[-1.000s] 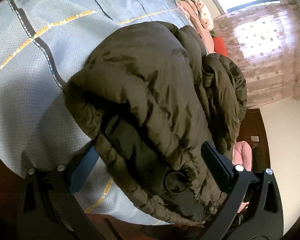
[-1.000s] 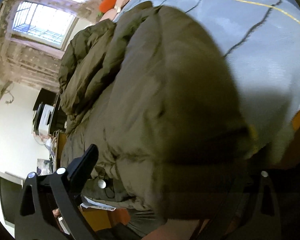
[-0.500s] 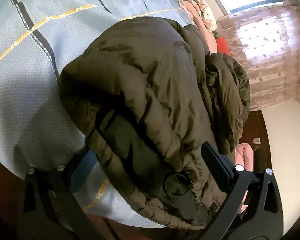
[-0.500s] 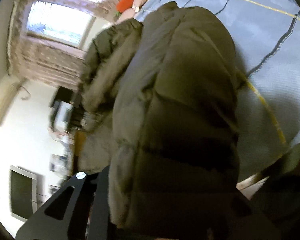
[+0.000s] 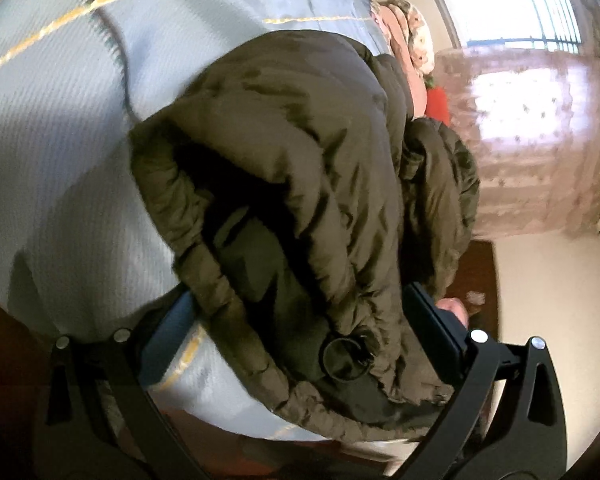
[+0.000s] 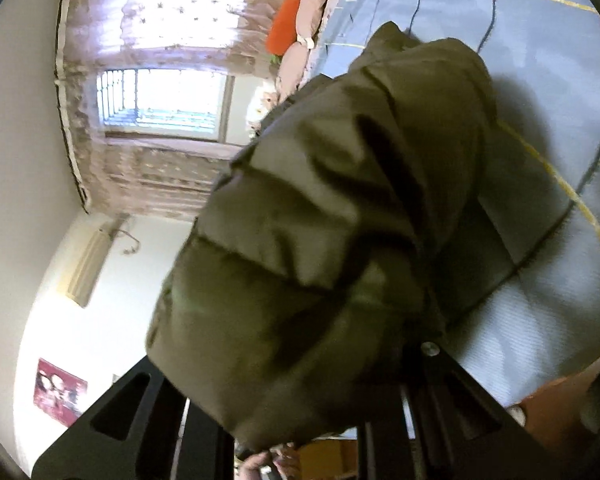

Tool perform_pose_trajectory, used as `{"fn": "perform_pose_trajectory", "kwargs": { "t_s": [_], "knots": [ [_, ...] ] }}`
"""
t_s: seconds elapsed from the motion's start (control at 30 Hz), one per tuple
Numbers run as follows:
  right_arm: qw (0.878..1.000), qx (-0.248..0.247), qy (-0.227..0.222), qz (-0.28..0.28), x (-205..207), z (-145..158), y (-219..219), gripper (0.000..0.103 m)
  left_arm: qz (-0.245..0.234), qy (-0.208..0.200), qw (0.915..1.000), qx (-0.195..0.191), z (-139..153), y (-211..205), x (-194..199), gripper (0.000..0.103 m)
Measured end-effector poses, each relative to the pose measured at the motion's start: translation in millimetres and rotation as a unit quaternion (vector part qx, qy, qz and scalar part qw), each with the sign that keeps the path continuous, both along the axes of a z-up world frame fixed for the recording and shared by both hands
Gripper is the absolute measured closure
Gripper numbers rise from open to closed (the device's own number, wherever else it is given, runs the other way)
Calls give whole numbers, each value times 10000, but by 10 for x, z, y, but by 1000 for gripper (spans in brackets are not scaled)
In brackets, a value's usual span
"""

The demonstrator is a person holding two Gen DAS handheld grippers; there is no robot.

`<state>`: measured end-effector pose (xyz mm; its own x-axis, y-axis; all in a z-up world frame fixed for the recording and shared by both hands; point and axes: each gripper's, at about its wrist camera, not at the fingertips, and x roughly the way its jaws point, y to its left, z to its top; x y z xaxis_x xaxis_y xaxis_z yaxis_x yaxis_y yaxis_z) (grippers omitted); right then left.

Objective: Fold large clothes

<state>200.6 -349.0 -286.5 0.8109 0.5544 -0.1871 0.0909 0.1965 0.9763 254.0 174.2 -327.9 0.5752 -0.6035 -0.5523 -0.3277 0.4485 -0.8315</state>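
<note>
A large olive-green puffer jacket point(image 5: 300, 184) lies bunched on a pale blue bed sheet point(image 5: 60, 152). In the left wrist view my left gripper point(image 5: 300, 332) is open, its fingers standing either side of the jacket's near edge by a round black toggle point(image 5: 346, 358). In the right wrist view the jacket point(image 6: 320, 240) fills the middle and hangs lifted over my right gripper point(image 6: 300, 412), which is shut on a fold of it. The right fingertips are hidden under the cloth.
The sheet point(image 6: 540, 80) has yellow and dark stripes. Pink and red pillows point(image 6: 296, 36) lie at the bed's far end. A curtained window point(image 5: 540, 100) stands beyond. Dark wooden furniture point(image 5: 476, 268) sits beside the bed.
My right gripper closed on the jacket and lifted it, swinging up towards the window. My left gripper stayed open and shifted slightly closer over the jacket edge.
</note>
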Motion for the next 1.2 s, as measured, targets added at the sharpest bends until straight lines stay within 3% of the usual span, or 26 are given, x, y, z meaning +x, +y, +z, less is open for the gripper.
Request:
{"fn": "perform_pose_trajectory", "kwargs": {
  "t_s": [0.1,0.37,0.4,0.43,0.47,0.5,0.6,0.7,0.8,0.87,1.07,1.2],
  "knots": [
    [9999,165,-39,-16,20,-17,-57,88,33,11,9995,-315,-46,25,-13,2],
    [9996,265,-17,137,-14,-95,-128,88,-154,-102,9997,158,-21,-187,205,2],
    [9996,250,-8,143,-21,-102,-133,88,-162,-105,9995,238,-4,-217,230,19],
    [9996,226,2,146,-30,-104,-141,88,-212,-45,9987,472,17,-254,264,75],
    [9996,217,15,159,-29,-107,-141,88,-214,19,9983,544,18,-274,284,88],
    [9996,212,23,165,-32,-112,-139,88,-215,-27,9987,454,15,-283,278,91],
    [9998,132,57,147,-35,-106,-140,88,-423,-269,9962,706,114,-349,325,95],
    [9996,-114,201,165,-67,-78,-114,88,-512,-265,9937,959,203,-389,343,96],
    [9984,-438,281,203,-67,4,-67,88,-710,-346,9857,1486,400,-497,376,97],
    [9975,-571,322,248,-59,56,-49,88,-783,-416,9827,1626,534,-550,396,97],
    [9982,-328,462,203,-35,153,-144,88,-833,-804,9842,1340,966,-582,435,97],
    [9983,-88,531,202,22,216,-256,88,-782,-828,9895,891,1181,-541,581,97]
  ]
}}
